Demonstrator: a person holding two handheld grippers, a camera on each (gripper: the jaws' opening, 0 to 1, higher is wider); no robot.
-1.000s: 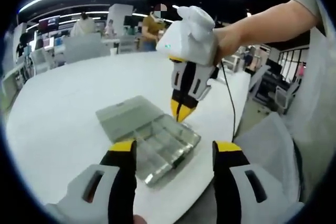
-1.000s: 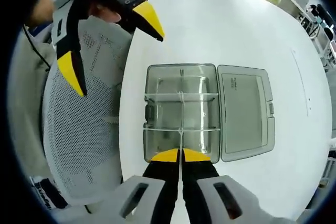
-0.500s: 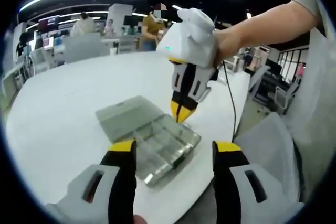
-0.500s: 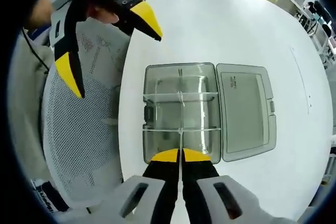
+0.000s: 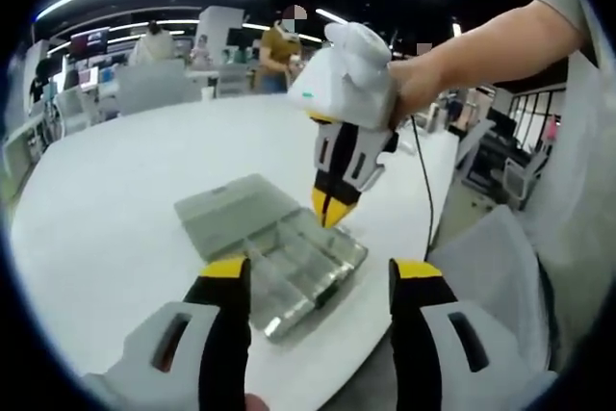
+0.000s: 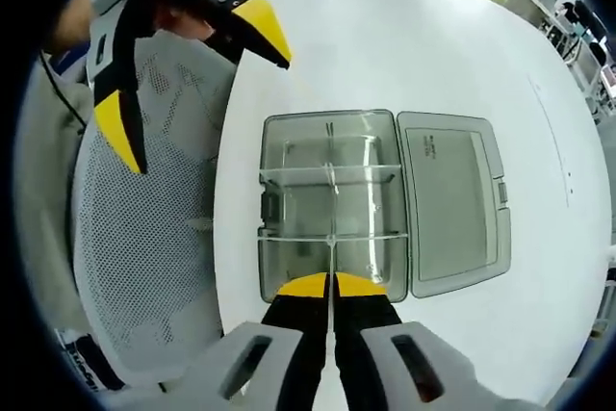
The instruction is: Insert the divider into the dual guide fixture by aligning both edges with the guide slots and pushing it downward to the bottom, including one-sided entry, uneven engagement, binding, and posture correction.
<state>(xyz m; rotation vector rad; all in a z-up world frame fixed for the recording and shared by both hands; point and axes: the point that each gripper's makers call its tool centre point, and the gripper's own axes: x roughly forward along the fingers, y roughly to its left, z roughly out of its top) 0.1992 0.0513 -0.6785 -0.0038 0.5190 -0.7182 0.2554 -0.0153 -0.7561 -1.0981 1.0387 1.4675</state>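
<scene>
Right gripper (image 6: 331, 282) at 6 o'clock of the right gripper view, yellow-tipped jaws pressed together on the top edge of a thin clear plastic divider (image 6: 331, 255), seen edge-on, standing in the near part of a clear grey plastic compartment box (image 6: 289, 207). Box open, hinged flat lid (image 6: 452, 199) lying at 3 o'clock of it on the round white table (image 6: 404, 55). Two clear cross partitions (image 6: 332, 173) spanning the box. Left gripper (image 5: 318, 281) at 6 o'clock of the left gripper view, jaws spread wide, gripping nothing, held off the table edge near the box's corner. White mesh fabric (image 6: 144, 238) at 9 o'clock.
</scene>
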